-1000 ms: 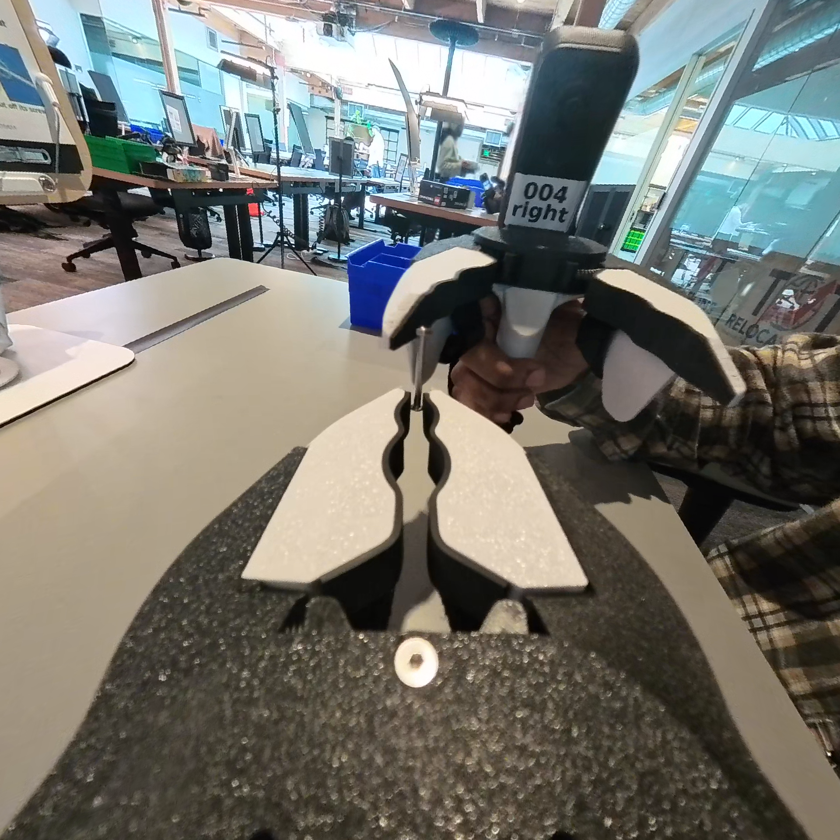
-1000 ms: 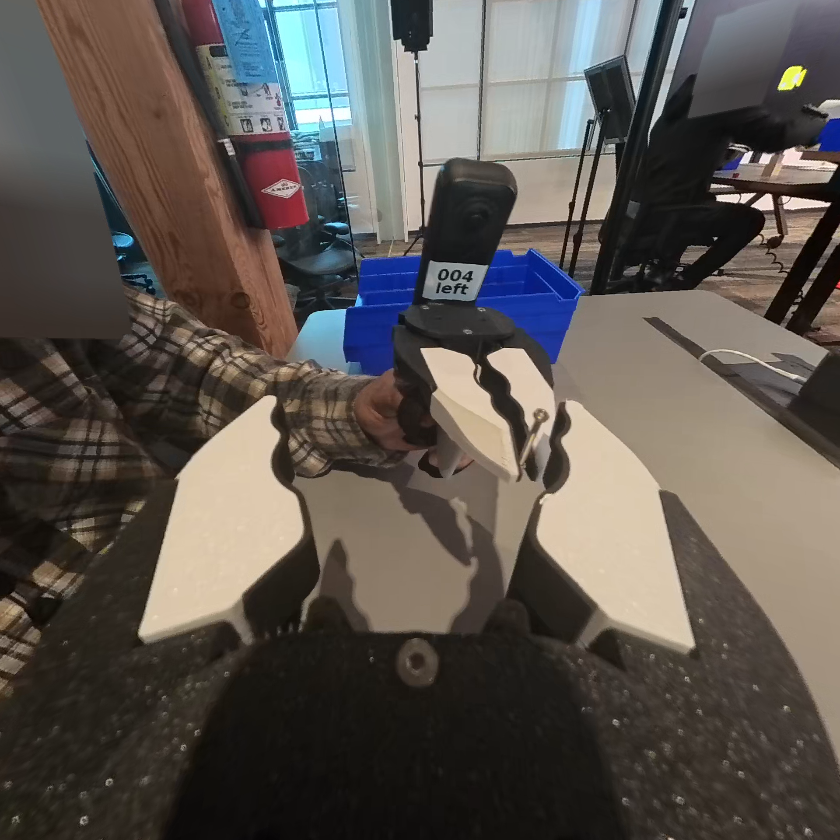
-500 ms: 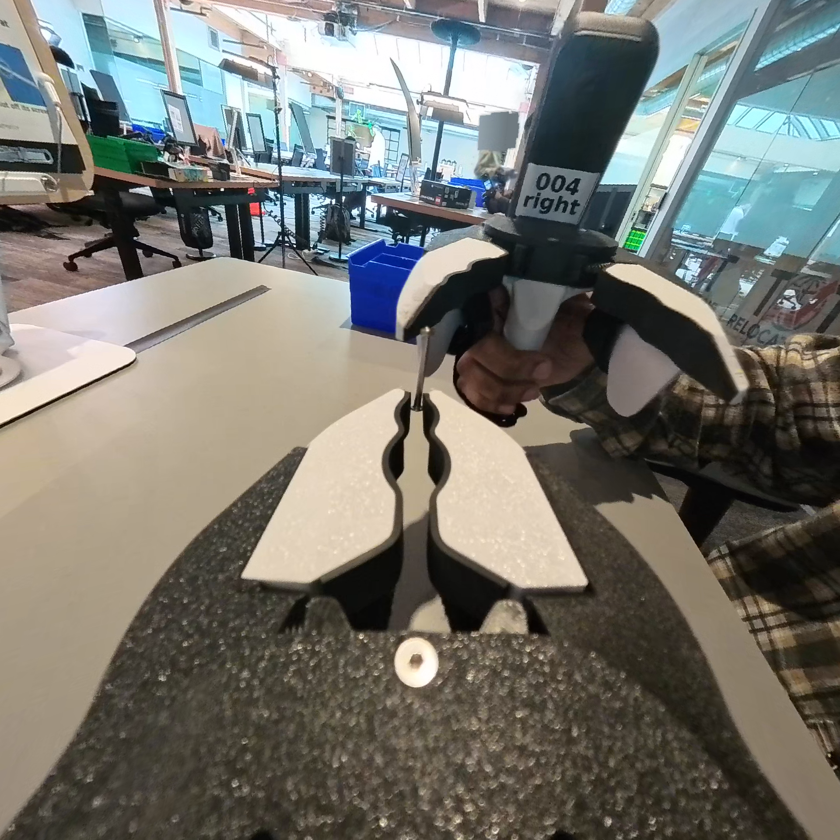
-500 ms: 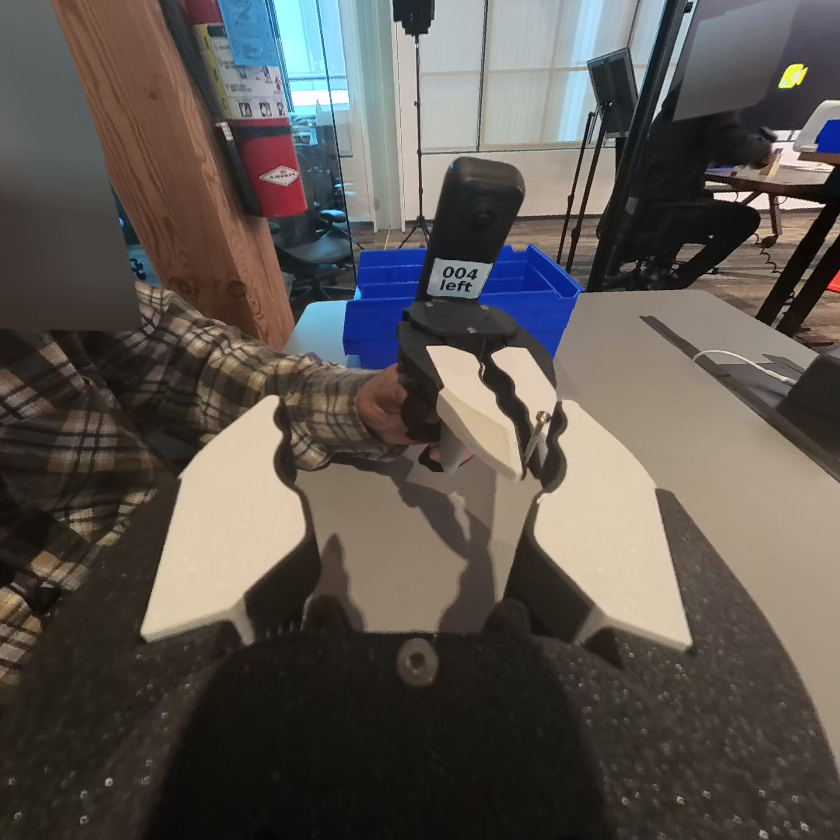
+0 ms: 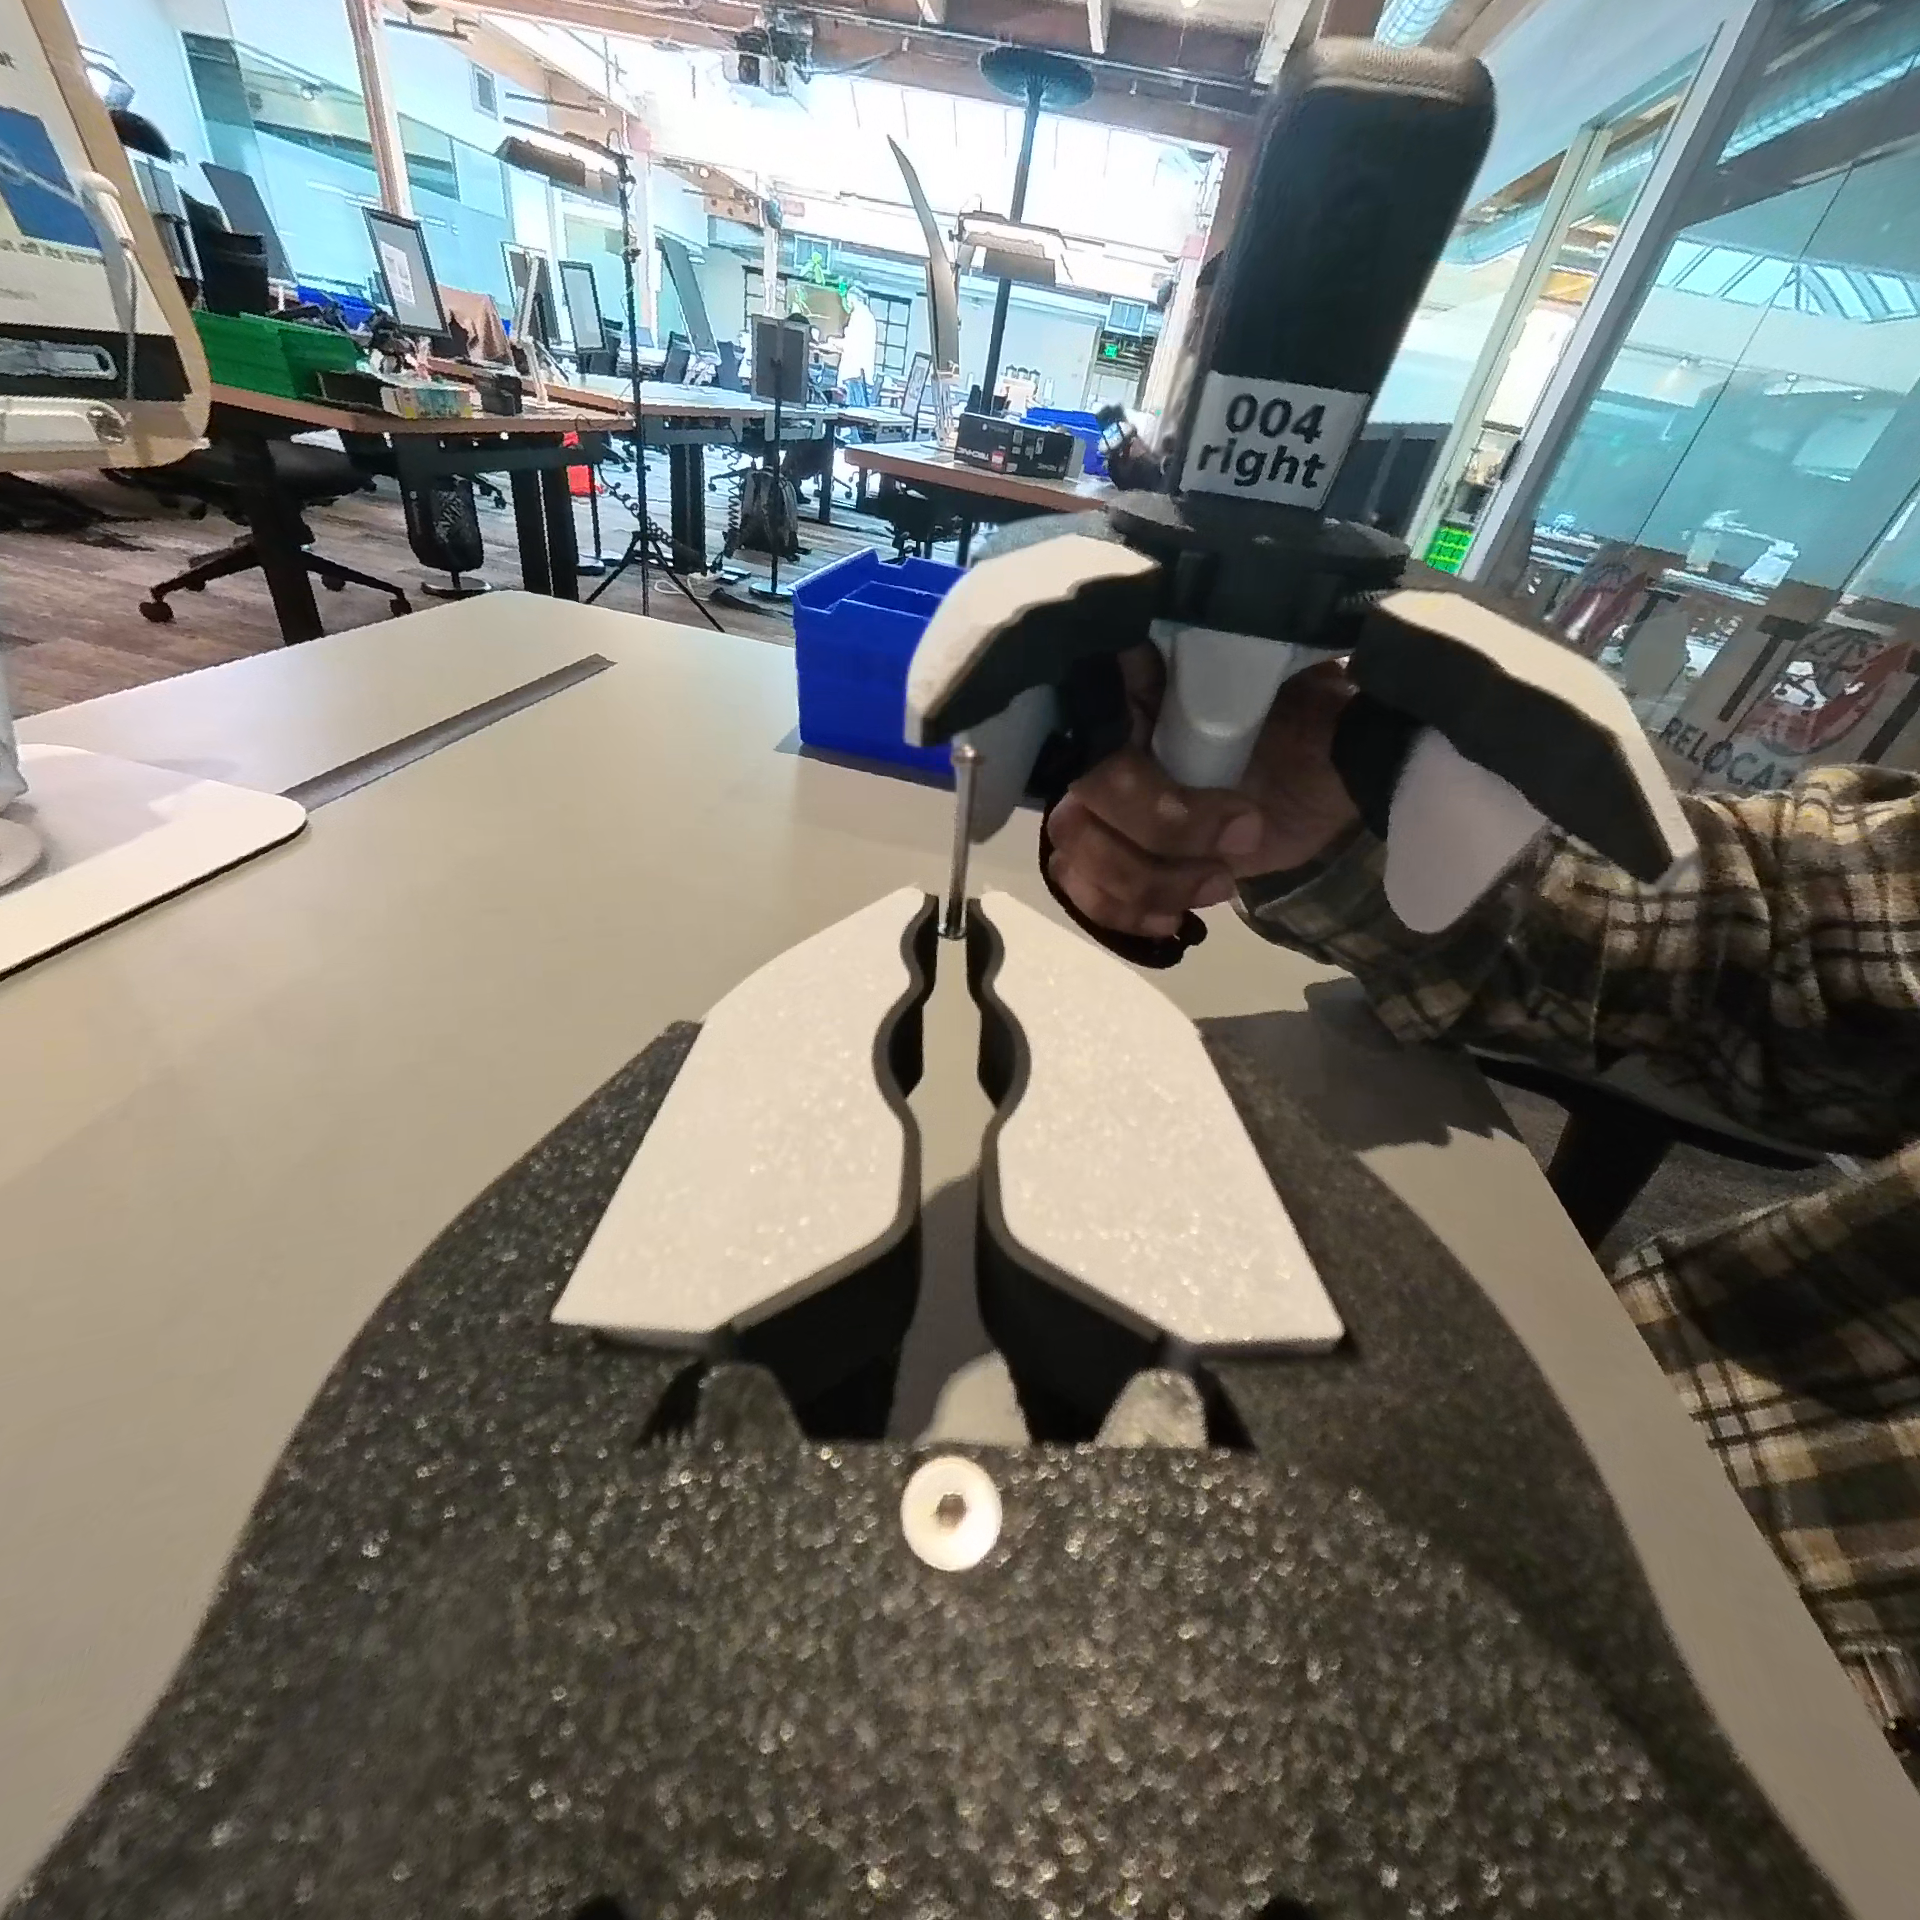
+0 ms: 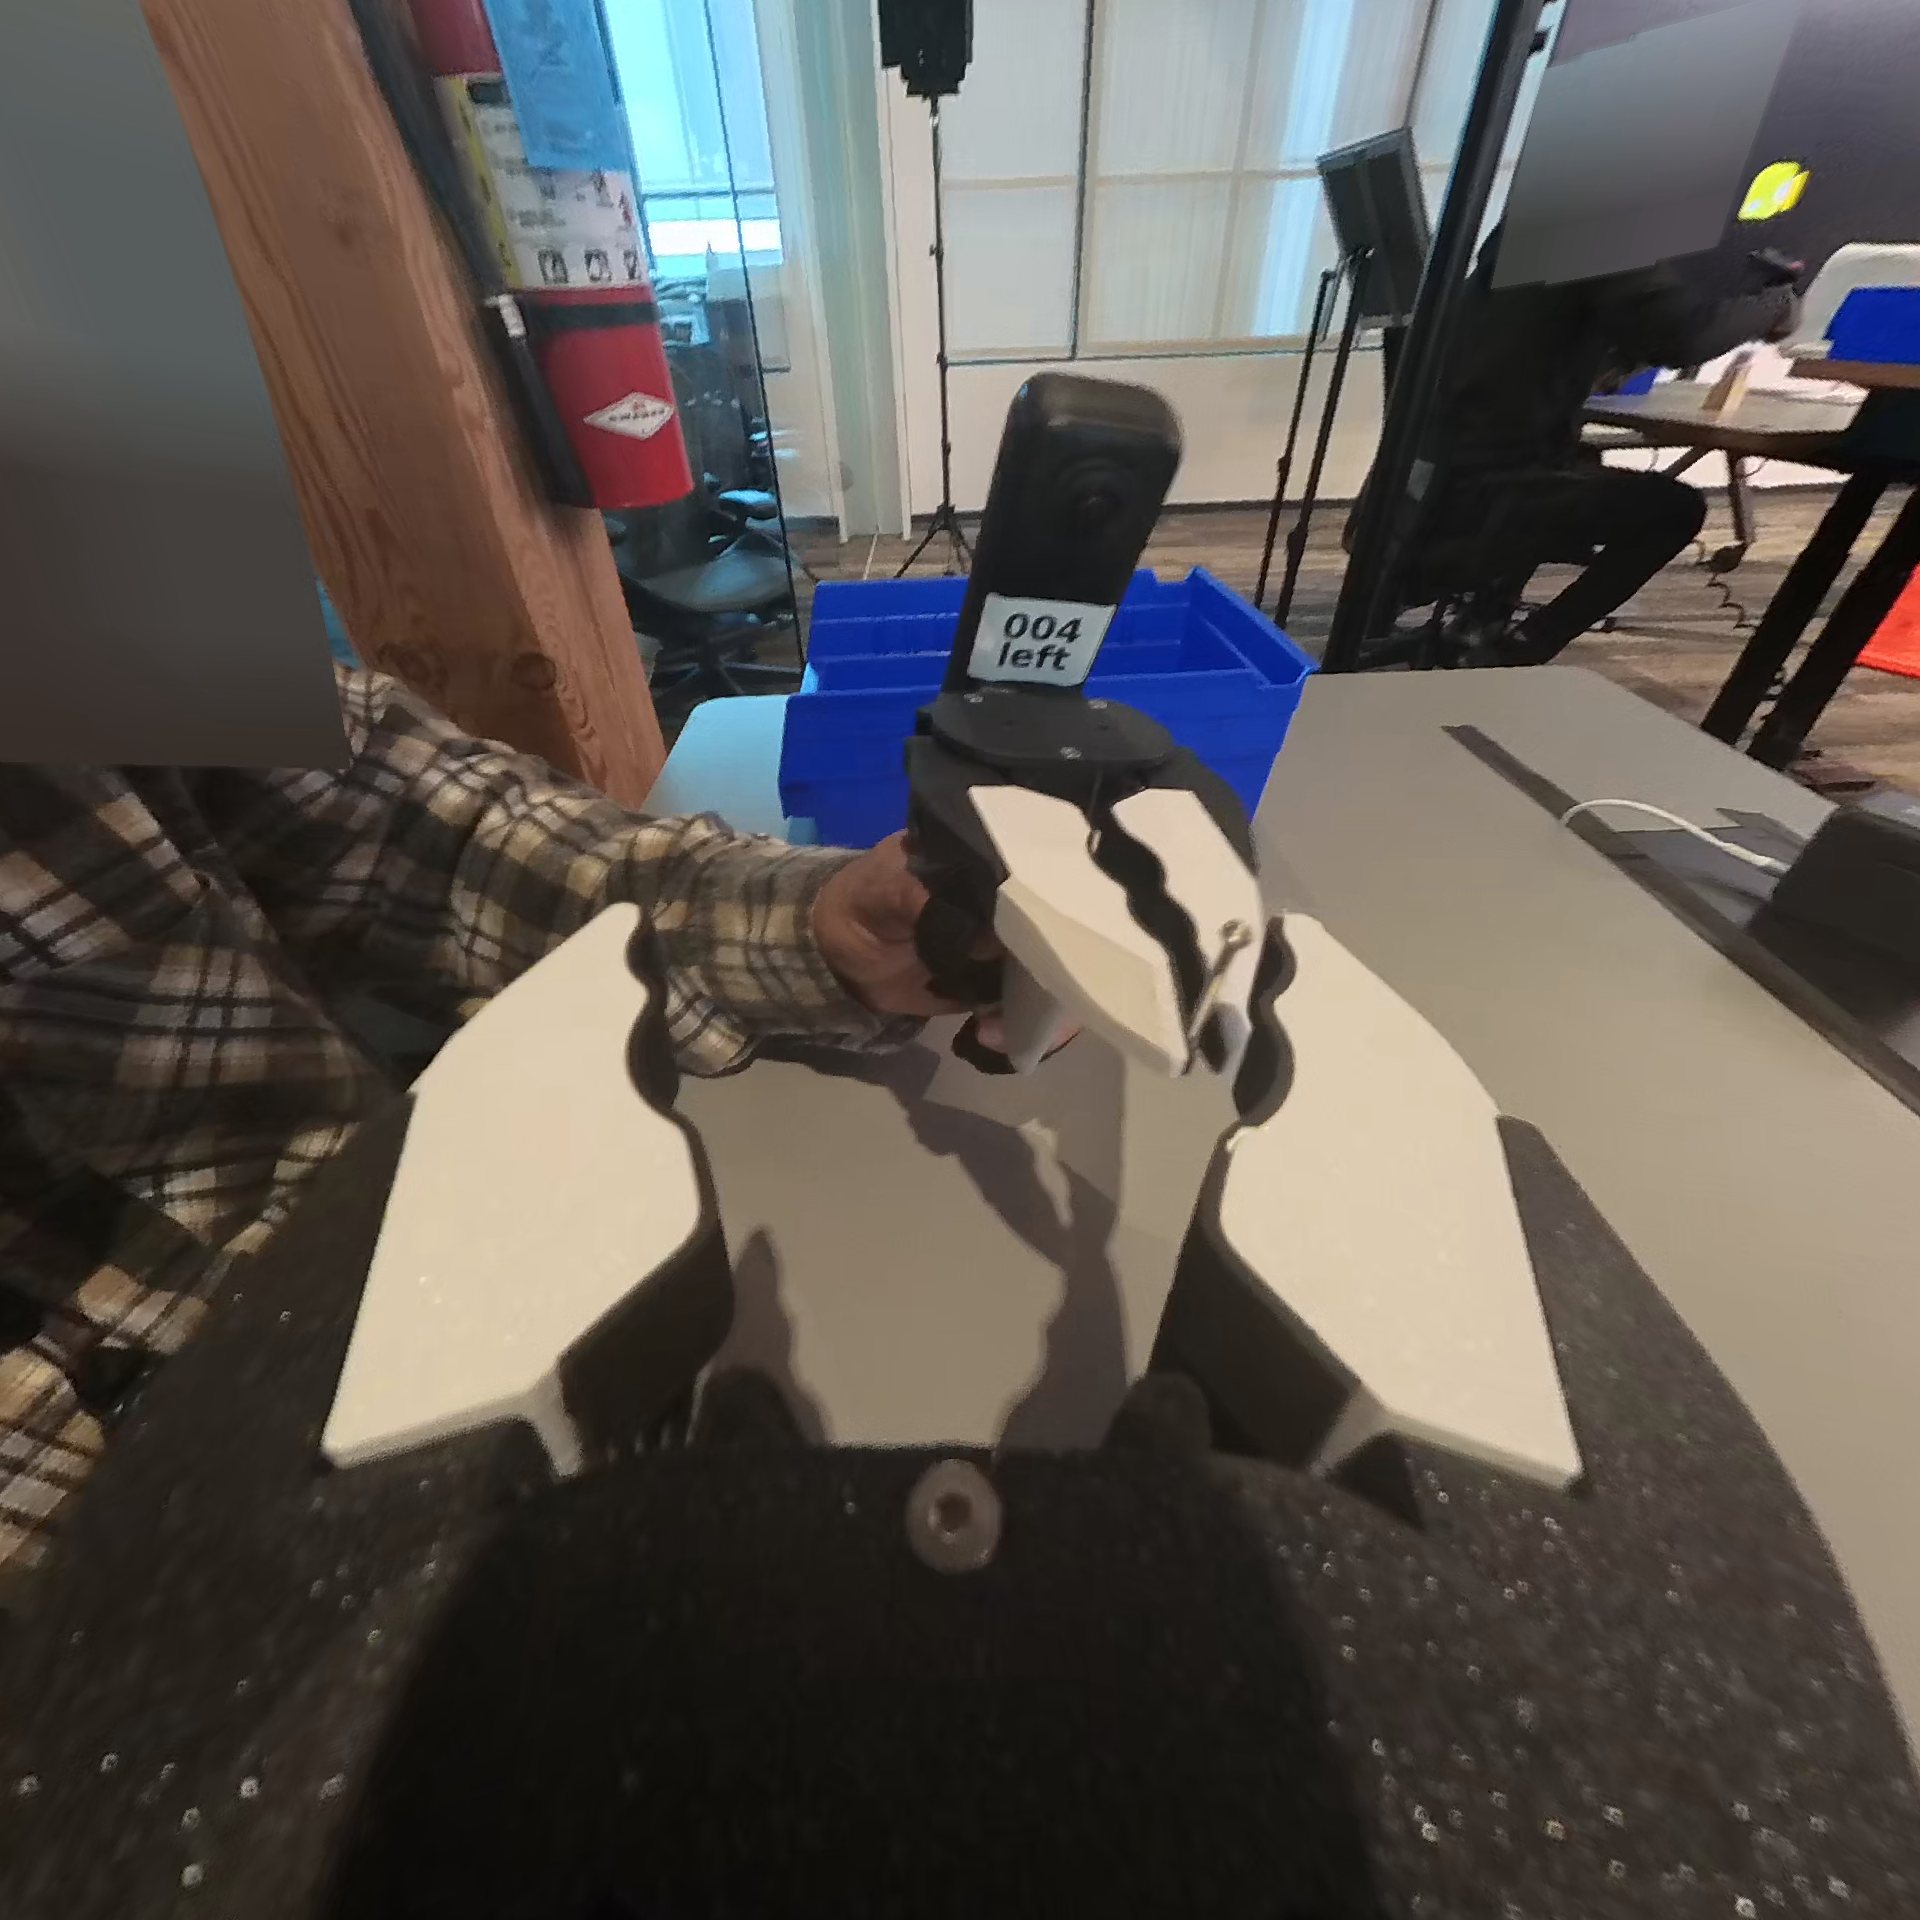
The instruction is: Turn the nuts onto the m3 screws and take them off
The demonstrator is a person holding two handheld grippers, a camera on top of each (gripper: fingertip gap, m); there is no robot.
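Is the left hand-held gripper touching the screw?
Touching. The left wrist view shows the left hand-held gripper closed on the lower end of the screw, which stands up from between its tips.

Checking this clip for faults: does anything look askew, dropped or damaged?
Nothing stands out. The left tool is shut on the lower end of a thin screw, which stands upright. The right tool is open, empty, close by. No nut can be made out. The grey table shows nothing spilled.

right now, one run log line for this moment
left gripper: shut on screw, upright | right gripper: open, empty, beside screw | nut: not visible | table
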